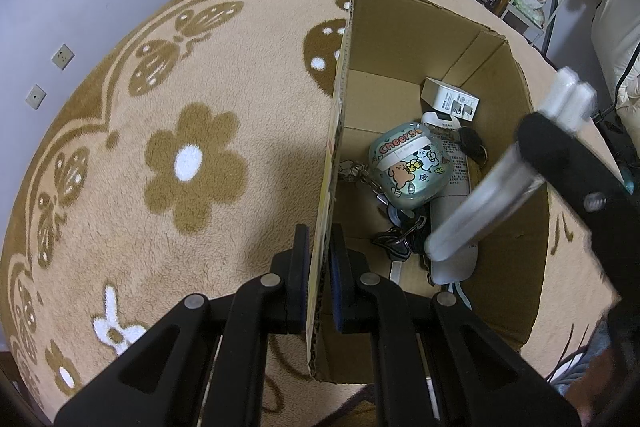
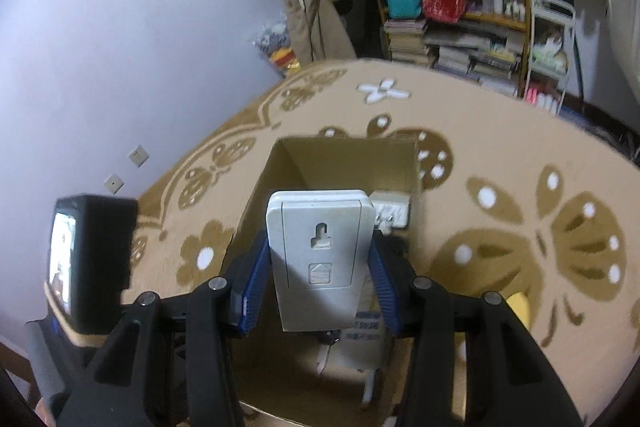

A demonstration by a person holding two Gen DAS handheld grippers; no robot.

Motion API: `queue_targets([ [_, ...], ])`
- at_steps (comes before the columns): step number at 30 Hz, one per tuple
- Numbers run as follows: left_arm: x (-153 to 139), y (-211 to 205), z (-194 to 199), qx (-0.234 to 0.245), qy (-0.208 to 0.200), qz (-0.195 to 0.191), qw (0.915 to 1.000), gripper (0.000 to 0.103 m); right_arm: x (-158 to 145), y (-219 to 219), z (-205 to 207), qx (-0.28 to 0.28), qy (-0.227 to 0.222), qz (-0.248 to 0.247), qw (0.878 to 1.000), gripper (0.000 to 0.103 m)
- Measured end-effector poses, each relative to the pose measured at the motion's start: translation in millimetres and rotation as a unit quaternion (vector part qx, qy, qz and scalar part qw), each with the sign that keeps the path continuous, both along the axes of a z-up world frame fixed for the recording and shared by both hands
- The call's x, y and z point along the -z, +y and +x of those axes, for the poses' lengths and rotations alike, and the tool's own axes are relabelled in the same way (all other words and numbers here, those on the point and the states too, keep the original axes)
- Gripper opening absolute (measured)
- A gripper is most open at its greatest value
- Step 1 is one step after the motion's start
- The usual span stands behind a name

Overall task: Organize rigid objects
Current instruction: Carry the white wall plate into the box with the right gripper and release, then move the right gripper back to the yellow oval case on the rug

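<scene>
An open cardboard box (image 1: 504,99) stands on a patterned rug. My left gripper (image 1: 320,231) is shut on the box's left wall, one finger outside and one inside. My right gripper (image 2: 318,243) is shut on a flat white device (image 2: 320,255), its back with a hanging slot and a battery cover facing the camera. In the left wrist view the white device (image 1: 472,215) hangs tilted over the box's inside. In the box lie a clear "Cheers" cartoon case (image 1: 408,163), a small white carton (image 1: 450,99), a bunch of keys (image 1: 400,239) and another white device, partly hidden.
The beige rug (image 1: 192,163) with brown flowers and butterflies spreads left of the box. Crowded shelves (image 2: 460,7) with books and bags stand behind. A pale wall with sockets (image 1: 62,56) is at the left. A yellow object (image 2: 518,303) peeks out beside my right finger.
</scene>
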State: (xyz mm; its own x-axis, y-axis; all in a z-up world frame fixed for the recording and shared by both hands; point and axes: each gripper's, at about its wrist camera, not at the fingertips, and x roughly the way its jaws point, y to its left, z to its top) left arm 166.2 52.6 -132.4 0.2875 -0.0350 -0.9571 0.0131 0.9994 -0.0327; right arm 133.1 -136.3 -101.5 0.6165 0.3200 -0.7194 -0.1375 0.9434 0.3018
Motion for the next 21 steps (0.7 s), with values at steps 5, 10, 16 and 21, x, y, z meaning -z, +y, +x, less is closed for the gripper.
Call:
queue_targets([
  [5,0.1,0.4,0.2,0.000,0.000,0.001,1.0000,0.010,21.7,1.7,3.4,-0.002,0.025,0.020,0.999,0.052],
  [10,0.0,0.2,0.1,0.000,0.000,0.001,1.0000,0.010,37.2,-2.8,7.7,0.009,0.047,0.046,0.998,0.052],
  [16,1.3,0.1,0.7,0.001,0.001,0.004,1.0000,0.010,30.2,-8.1,7.8,0.009,0.027,0.059,0.998,0.052],
  [21,1.2,0.0,0.4,0.000,0.002,0.005,1.0000,0.010,29.1,-7.6,10.1,0.011,0.029,0.045,0.999,0.055],
])
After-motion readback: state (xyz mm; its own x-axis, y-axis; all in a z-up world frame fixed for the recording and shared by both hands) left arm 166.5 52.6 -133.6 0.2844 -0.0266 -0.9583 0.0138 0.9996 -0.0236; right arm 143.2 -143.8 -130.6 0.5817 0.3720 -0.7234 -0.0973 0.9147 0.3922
